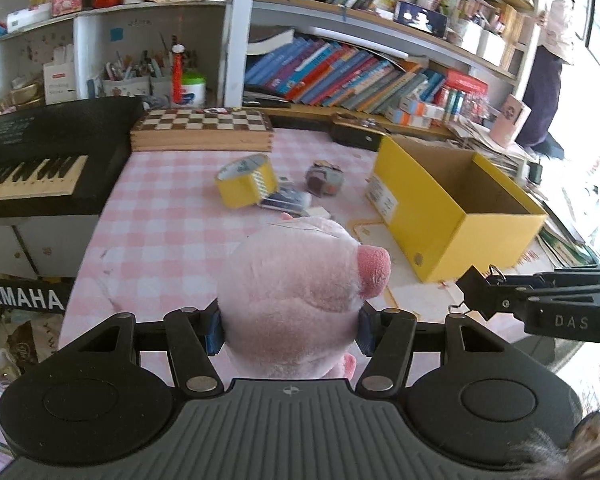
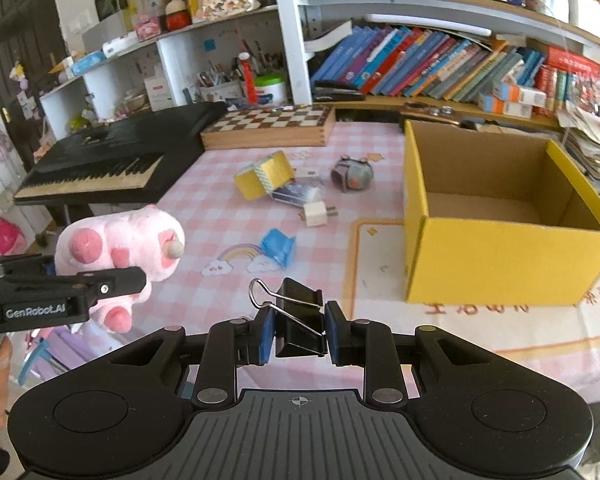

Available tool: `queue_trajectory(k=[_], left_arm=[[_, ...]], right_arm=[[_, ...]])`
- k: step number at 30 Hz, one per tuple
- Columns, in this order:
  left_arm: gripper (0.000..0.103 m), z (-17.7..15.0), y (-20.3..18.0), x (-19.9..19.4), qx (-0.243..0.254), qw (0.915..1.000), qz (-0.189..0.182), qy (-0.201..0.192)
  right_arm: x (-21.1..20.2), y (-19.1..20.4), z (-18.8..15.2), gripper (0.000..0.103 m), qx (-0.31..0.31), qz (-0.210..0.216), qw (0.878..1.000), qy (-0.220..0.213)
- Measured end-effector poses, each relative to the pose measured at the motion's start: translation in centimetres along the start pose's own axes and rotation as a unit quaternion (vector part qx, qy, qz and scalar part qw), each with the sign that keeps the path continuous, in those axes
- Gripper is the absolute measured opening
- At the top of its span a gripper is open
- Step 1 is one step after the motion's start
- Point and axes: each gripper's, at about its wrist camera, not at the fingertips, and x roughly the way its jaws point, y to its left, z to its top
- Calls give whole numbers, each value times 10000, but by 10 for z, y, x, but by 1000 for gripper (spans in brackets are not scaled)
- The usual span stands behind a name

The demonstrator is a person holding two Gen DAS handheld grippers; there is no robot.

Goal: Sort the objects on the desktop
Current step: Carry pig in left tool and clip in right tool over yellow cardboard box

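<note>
checked tablecloth [image 2: 204,184]; pink plush [image 1: 296,292] in left gripper [image 1: 290,330], binder clip [image 2: 300,320] in right gripper [image 2: 300,338]

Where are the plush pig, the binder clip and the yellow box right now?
plush pig [image 1: 296,300], left wrist view, on its pink body between the fingers.
binder clip [image 2: 300,328], right wrist view, on its black body.
yellow box [image 2: 500,264], right wrist view, on its near outer wall.

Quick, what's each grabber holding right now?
Left gripper: closed on the pink plush pig.
Right gripper: closed on the black binder clip.
</note>
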Motion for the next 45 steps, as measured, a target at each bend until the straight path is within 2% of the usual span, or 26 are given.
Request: queue_trajectory(k=[15, 28, 45], left_arm=[[56, -7, -57, 0, 441, 9963, -695, 237], [56, -9, -105, 8, 966, 9847, -1400, 381], [56, -13, -137, 20, 1022, 9796, -1651, 528]], right_arm=[[-35, -37, -30, 26, 502, -407, 9979, -10], [-55, -67, -46, 26, 892, -827, 9925, -66], [-59, -93, -56, 26, 1013, -899, 9908, -26]])
